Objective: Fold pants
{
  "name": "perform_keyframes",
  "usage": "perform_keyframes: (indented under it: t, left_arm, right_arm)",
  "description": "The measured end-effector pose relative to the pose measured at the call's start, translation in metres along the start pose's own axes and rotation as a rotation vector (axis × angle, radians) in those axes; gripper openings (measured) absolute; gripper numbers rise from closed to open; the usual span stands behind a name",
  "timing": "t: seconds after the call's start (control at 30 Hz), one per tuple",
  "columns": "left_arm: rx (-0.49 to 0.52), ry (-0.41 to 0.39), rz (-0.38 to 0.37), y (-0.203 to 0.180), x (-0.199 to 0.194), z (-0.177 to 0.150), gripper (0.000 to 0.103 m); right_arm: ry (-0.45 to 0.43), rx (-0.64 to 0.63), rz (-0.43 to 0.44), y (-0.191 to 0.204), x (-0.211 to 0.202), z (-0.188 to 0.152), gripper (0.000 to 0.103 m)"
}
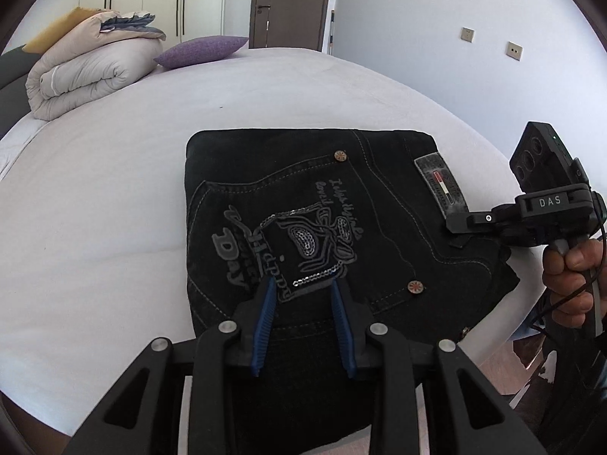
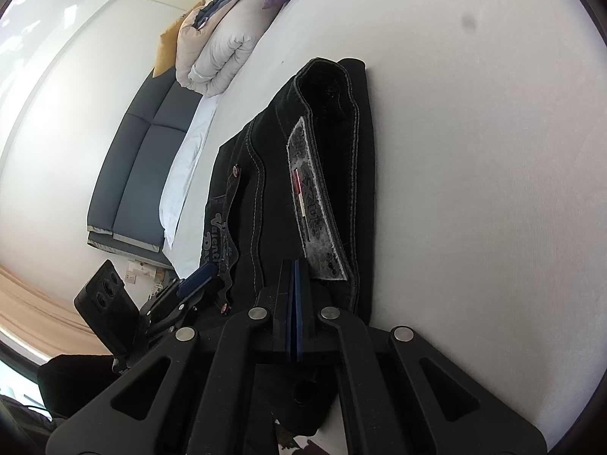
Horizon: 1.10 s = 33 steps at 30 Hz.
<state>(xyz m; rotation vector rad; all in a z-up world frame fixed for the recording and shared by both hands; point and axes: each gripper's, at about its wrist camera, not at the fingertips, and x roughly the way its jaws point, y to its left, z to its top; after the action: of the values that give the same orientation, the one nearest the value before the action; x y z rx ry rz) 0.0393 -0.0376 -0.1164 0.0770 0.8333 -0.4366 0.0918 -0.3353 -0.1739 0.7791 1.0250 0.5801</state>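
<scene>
Your black denim pants (image 1: 322, 220) lie on the pale grey bed sheet (image 1: 114, 189) as a compact rectangle, back pocket embroidery facing up, so folding looks essentially done. Your left tool (image 1: 301, 288) hovers over the near edge at 6 o'clock, its blue pads spread, holding nothing. Your right tool (image 2: 295, 265) sits at the waistband side at 3 o'clock, pads pressed together; whether cloth is caught between them, I cannot tell. Remaining, by my judgement: neaten the loose corner at 4 o'clock, then withdraw.
</scene>
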Motion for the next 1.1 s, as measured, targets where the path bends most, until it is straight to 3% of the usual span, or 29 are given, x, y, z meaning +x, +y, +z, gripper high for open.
perform_keyframes:
  t: [0.13, 0.27, 0.4, 0.5, 0.6, 0.63, 0.73, 0.8, 0.83, 0.87, 1.0, 1.1]
  left_arm:
    - [-0.053, -0.014, 0.005, 0.000, 0.003, -0.004, 0.030]
    - [-0.046, -0.032, 0.019, -0.002, 0.000, -0.005, 0.029]
    - [-0.088, -0.068, -0.005, 0.005, -0.021, -0.006, 0.031]
    - [-0.132, -0.117, 0.004, 0.025, -0.044, 0.004, 0.035]
    - [-0.225, -0.125, -0.014, 0.056, -0.045, 0.018, 0.053]
    - [-0.249, -0.111, -0.022, 0.064, -0.040, 0.023, 0.060]
    - [-0.259, -0.044, -0.045, 0.077, -0.016, 0.035, 0.064]
    - [-0.266, -0.006, -0.090, 0.079, -0.003, 0.040, 0.065]
    - [-0.274, 0.005, -0.104, 0.080, 0.003, 0.042, 0.066]
    - [-0.286, 0.030, -0.121, 0.081, 0.012, 0.043, 0.067]
    - [-0.314, 0.138, -0.132, 0.083, 0.043, 0.040, 0.067]
    - [-0.307, 0.158, -0.153, 0.080, 0.048, 0.043, 0.063]
  right_arm:
    - [-0.012, -0.010, 0.000, 0.004, -0.004, -0.005, 0.000]
    - [-0.045, -0.055, -0.015, 0.005, -0.015, -0.015, 0.000]
    - [-0.081, -0.082, -0.038, 0.010, -0.041, -0.024, 0.002]
    - [-0.130, -0.112, -0.071, 0.018, -0.064, -0.018, 0.005]
    - [-0.157, -0.115, -0.078, 0.025, -0.071, -0.001, 0.006]
    - [-0.152, -0.109, -0.082, 0.025, -0.068, 0.006, 0.008]
    - [-0.110, -0.066, -0.112, 0.019, -0.049, 0.023, 0.020]
    - [-0.087, -0.026, -0.118, 0.013, -0.040, 0.031, 0.032]
    - [-0.080, -0.010, -0.107, 0.010, -0.038, 0.031, 0.048]
    - [-0.077, 0.007, -0.087, 0.008, -0.035, 0.033, 0.054]
    - [-0.035, 0.036, -0.110, 0.006, -0.018, 0.044, 0.054]
    - [-0.001, 0.066, -0.098, 0.008, -0.003, 0.056, 0.054]
